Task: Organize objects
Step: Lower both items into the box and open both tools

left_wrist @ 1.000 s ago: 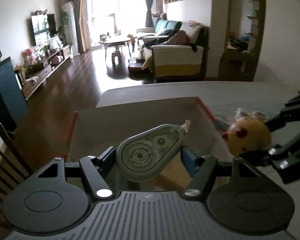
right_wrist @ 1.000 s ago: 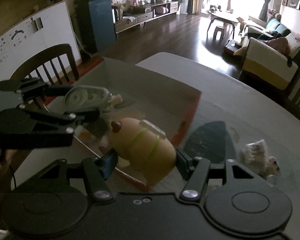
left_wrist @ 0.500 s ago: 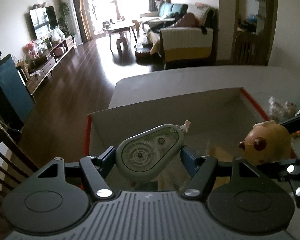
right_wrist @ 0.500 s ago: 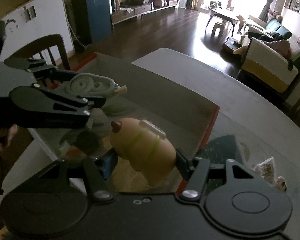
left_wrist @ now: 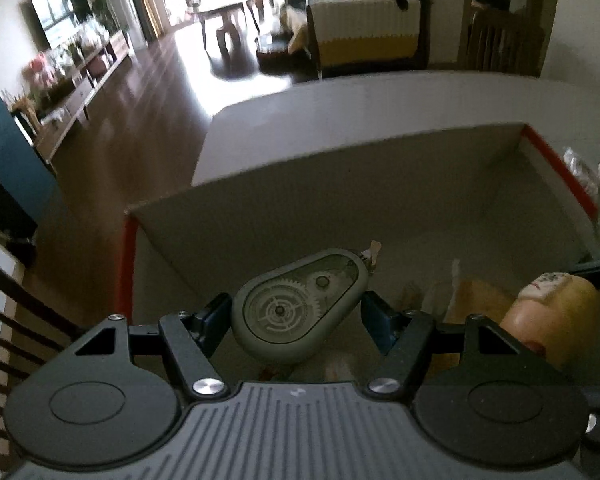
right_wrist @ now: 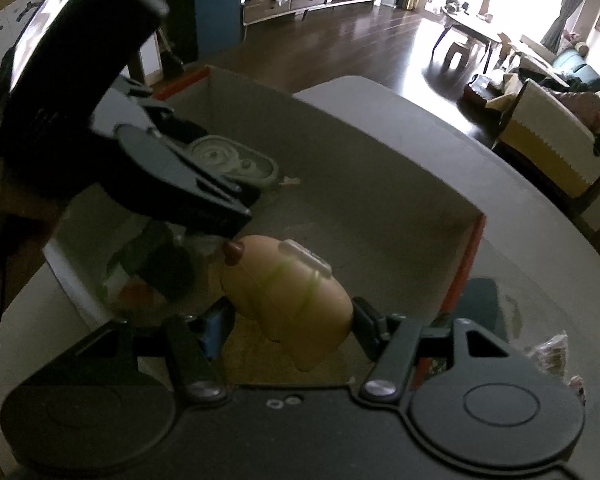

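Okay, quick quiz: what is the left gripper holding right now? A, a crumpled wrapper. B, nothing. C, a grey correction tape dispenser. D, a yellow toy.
C: the left gripper is shut on the grey correction tape dispenser above the open box, while the yellow toy sits in the right gripper.

No text, label, brand or number can be read on anything in either view; the faint marks on the yellow toy [left_wrist: 556, 308] are blurred.
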A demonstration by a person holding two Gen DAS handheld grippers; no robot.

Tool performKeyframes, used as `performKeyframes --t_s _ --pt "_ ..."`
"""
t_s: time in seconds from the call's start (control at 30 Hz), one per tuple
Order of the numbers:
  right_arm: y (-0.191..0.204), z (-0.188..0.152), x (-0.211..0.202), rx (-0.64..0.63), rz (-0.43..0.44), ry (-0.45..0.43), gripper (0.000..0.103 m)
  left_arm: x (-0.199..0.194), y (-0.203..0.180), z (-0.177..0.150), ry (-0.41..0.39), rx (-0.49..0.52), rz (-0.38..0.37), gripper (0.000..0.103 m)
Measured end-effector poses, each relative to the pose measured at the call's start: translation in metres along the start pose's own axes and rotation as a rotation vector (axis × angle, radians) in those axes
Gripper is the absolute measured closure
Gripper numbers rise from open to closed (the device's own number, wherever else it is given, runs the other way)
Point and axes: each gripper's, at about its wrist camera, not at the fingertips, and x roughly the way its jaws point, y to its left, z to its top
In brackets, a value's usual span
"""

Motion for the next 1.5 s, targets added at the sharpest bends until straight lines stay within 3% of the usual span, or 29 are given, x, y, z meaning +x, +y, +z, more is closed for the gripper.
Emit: performKeyframes --t_s 0.23,0.53,0.77,0.97,1.5 --pt "0.0 -0.002 0.005 0.003 0.007 0.008 0.038 0.009 0.0 -0.008 0.08 0.01 -0.041 0.036" --pt "-0.008 -0.003 -0.001 0.025 0.016 -0.007 0.032 0.005 -0.001 -0.015 0.109 0.009 -0.043 0.034" --pt "-0.015 -0.006 -0.013 0.063 0.032 -0.041 0.03 -0.005 -0.01 -0.015 0.083 0.032 -0.007 0.031" --pt "-0.018 -0.009 -0.029 0.067 0.03 -0.068 0.027 -0.02 -0.011 -0.016 0.055 0.012 0.004 0.023" --pt "-0.03 -0.027 -0.074 0.067 0.049 -0.132 0.025 -0.084 -0.013 -0.014 -0.063 -0.028 -0.017 0.023"
